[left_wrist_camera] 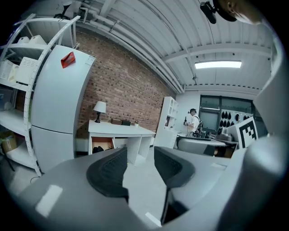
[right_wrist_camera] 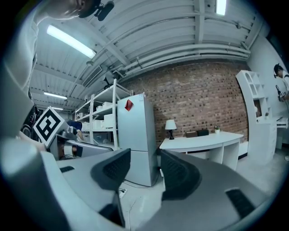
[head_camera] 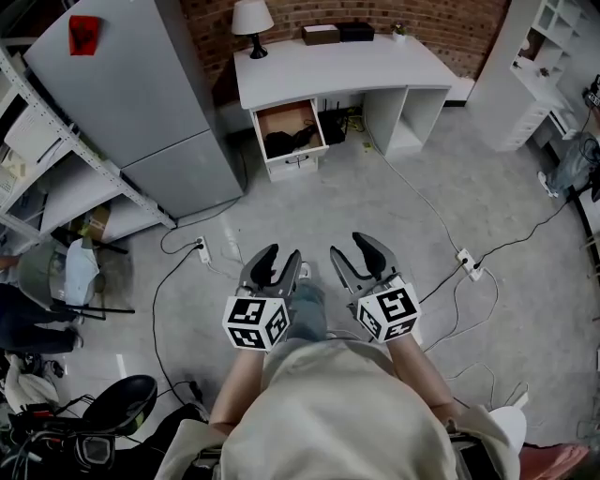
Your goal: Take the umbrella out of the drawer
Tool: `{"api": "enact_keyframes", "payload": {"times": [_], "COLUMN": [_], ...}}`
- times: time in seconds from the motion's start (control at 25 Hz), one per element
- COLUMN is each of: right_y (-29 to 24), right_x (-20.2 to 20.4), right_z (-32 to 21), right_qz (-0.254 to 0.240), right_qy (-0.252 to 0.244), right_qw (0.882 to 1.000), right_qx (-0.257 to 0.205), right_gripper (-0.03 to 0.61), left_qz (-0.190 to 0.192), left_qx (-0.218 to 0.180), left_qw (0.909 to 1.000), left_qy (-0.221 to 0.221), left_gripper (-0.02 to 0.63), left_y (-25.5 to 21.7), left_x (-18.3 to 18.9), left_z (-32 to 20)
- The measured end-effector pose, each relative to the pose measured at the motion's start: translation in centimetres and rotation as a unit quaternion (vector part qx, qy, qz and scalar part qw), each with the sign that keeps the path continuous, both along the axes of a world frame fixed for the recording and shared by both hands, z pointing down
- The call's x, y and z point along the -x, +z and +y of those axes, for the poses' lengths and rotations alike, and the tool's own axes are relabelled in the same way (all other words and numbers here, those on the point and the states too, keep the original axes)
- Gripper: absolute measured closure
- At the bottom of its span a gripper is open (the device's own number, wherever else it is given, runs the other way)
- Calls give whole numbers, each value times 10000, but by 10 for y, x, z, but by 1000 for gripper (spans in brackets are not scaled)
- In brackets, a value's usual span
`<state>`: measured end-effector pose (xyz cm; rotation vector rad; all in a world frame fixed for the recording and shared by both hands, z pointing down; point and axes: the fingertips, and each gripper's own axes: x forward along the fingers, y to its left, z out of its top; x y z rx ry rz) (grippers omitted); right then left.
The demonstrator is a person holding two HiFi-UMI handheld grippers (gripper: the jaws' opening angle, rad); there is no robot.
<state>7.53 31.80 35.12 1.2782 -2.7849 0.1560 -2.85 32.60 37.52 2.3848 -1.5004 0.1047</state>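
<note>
Far ahead, a white desk (head_camera: 337,70) stands against the brick wall with its left drawer (head_camera: 291,131) pulled open. A dark bundle (head_camera: 289,141) lies in the drawer; whether it is the umbrella I cannot tell at this distance. Both grippers are held side by side in front of the person's body, well short of the desk. My left gripper (head_camera: 279,261) is open with nothing between its pads. My right gripper (head_camera: 356,255) is open and empty too. The left gripper view shows the drawer (left_wrist_camera: 102,145) beyond its open gripper (left_wrist_camera: 140,164). The right gripper view shows the desk (right_wrist_camera: 203,140) past its own open gripper (right_wrist_camera: 145,169).
A tall grey fridge (head_camera: 141,94) stands left of the desk, with metal shelving (head_camera: 47,178) beside it. A lamp (head_camera: 251,19) and boxes sit on the desk. Cables and power strips (head_camera: 469,262) trail over the floor. A white shelf unit (head_camera: 544,56) is at the right. A person (left_wrist_camera: 193,119) stands far off.
</note>
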Motion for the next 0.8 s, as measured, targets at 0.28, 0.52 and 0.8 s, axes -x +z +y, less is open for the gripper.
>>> {"api": "enact_keyframes", "payload": {"times": [0.28,0.52,0.8], "right_y": [7,12,2], "right_x": [-5,-2,16], "right_z": [-55,-127,-218], "right_qz": [36,21,-99], "right_qy": [155,226,290], "right_qw": [9999,9997,9994], "right_qx": [-28,69,165], "right_gripper": [334,285,239], "left_qz": [-26,27,-18], "left_qx": [73,94,124], "left_qw": [9999,9999,9995], "left_qy": [97,122,278], "left_gripper": [380,377,377], "left_y": [11,16,11], "left_x": [-2,4,23], "left_z": [-55,-128,-217]}}
